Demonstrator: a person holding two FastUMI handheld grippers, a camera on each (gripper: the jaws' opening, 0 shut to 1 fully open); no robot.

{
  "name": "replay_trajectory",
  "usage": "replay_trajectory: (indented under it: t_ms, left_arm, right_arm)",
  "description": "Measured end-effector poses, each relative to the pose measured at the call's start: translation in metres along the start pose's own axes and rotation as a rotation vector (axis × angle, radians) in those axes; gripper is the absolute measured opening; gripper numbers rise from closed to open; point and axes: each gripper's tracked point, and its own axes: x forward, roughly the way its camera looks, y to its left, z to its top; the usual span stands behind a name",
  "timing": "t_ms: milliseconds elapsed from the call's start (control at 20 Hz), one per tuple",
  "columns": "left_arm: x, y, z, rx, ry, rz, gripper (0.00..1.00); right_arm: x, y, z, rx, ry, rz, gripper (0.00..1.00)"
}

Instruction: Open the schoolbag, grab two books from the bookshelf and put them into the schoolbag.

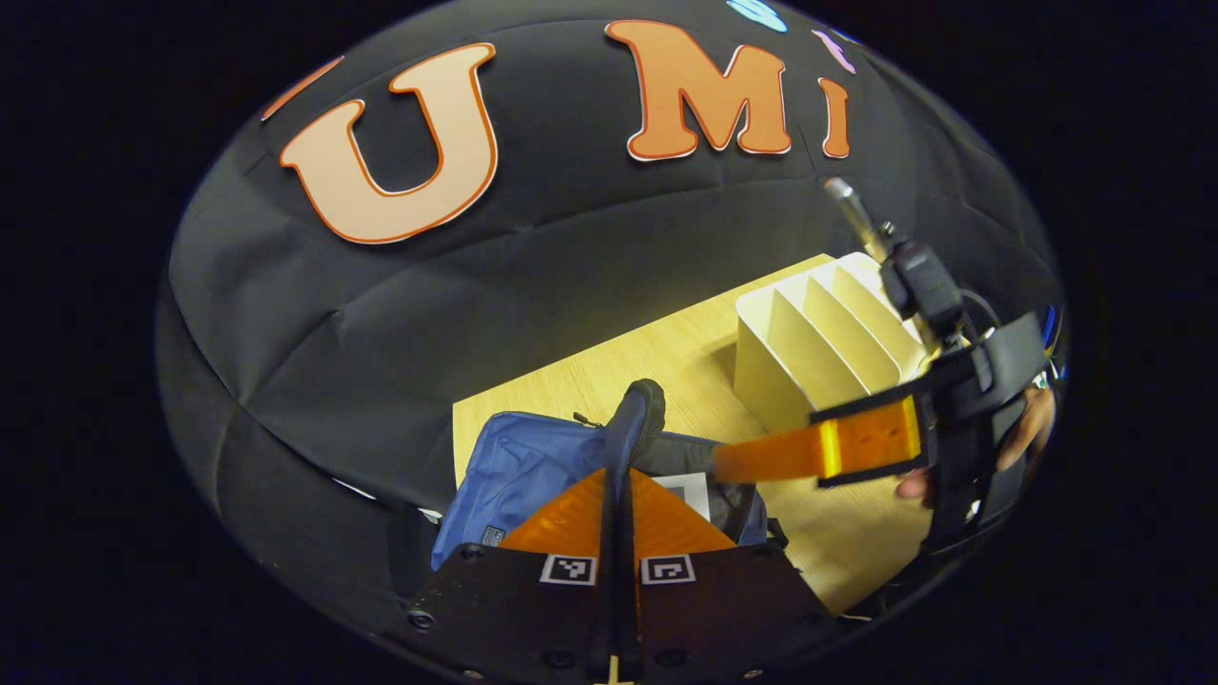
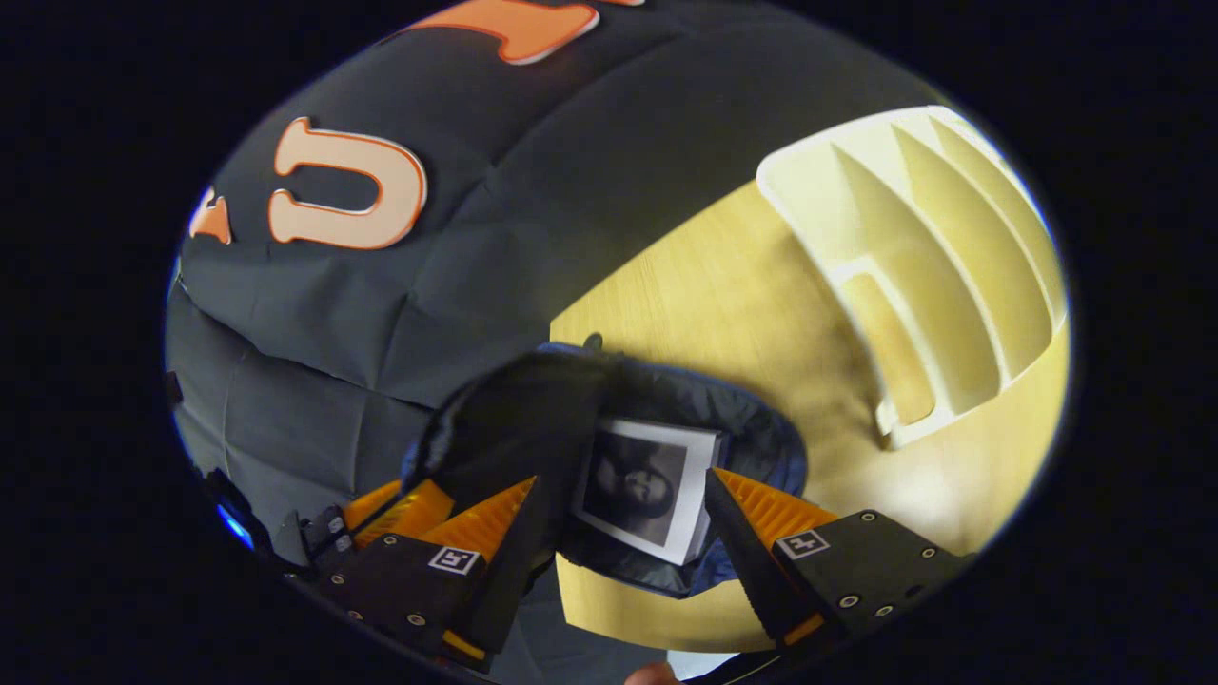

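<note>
The bag (image 2: 666, 419) lay open on the counter (image 2: 742, 285), a book (image 2: 647, 490) inside. The left gripper (image 1: 617, 476) pinched its flap (image 1: 633, 419); the right gripper (image 2: 618, 514) hung released over the book. Losing the flap could close the bag.

My left gripper view rides above the left claw (image 1: 617, 495), facing forward and downward along its fingers, close over the schoolbag (image 1: 533, 466); ahead and to that claw's right it takes in the bench (image 1: 666, 352), the bookshelf (image 1: 818, 342) and the right claw (image 1: 761, 457). My right gripper view looks steeply down past the right claw (image 2: 618, 523), very near the schoolbag (image 2: 761, 447) opening. Both views share the schoolbag, bench (image 2: 742, 285) and bookshelf (image 2: 933, 257).
</note>
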Motion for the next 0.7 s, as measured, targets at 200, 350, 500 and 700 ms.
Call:
replay_trajectory:
  t_ms: [200,350,500,700]
  left_arm:
    - [0.000,-0.017,-0.002,-0.024,0.002,0.003,0.06]
    - [-0.004,-0.030,0.001,-0.045,-0.011,-0.005,0.13]
    - [-0.005,-0.049,0.011,-0.057,-0.033,-0.017,0.50]
    - [-0.014,-0.076,0.037,-0.054,-0.084,-0.008,0.95]
  right_arm:
    - [-0.055,-0.033,0.052,-0.077,-0.125,-0.072,0.97]
    - [-0.092,-0.057,0.089,-0.120,-0.228,-0.109,0.97]
    - [-0.122,-0.064,0.106,-0.152,-0.236,-0.094,0.96]
    - [-0.157,-0.078,0.145,-0.244,-0.358,-0.131,0.97]
